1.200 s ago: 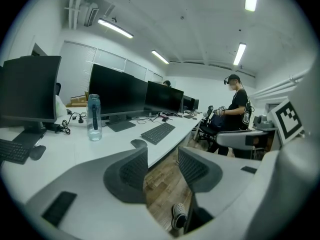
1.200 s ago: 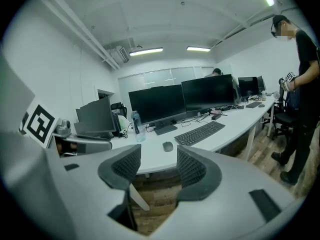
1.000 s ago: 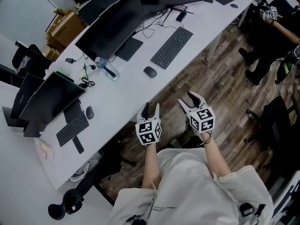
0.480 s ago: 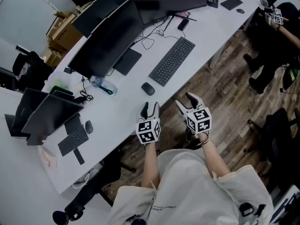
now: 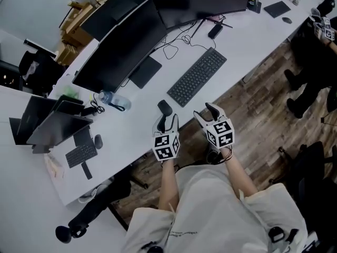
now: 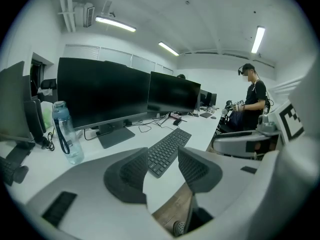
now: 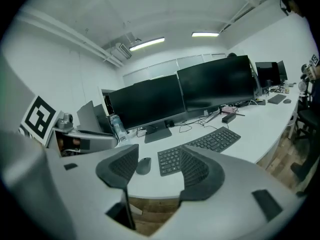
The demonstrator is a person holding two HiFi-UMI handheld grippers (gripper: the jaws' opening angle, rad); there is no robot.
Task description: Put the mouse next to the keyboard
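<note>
A dark mouse (image 5: 165, 107) lies on the white desk (image 5: 131, 136), near its front edge and just left of the black keyboard (image 5: 196, 77). My left gripper (image 5: 168, 121) hovers right in front of the mouse, open and empty. In the left gripper view the keyboard (image 6: 167, 150) shows between the jaws of that gripper (image 6: 162, 159), and the mouse is hidden. My right gripper (image 5: 204, 112) hangs over the floor by the desk edge, its jaws opening with nothing between them. In the right gripper view the mouse (image 7: 143, 165) and keyboard (image 7: 210, 141) lie beyond the open right gripper (image 7: 157, 166).
Two large monitors (image 5: 124, 41) stand behind the keyboard, with cables and a water bottle (image 5: 108, 98) nearby. A laptop (image 5: 52, 125), small keyboard (image 5: 80, 154) and second mouse (image 5: 98, 140) sit at the left. Another person (image 6: 252, 101) stands at the far right. Wooden floor (image 5: 263, 109) lies beneath.
Both grippers have come closer to the desk edge, and the left one now sits just short of the mouse. The right jaws stand a little wider.
</note>
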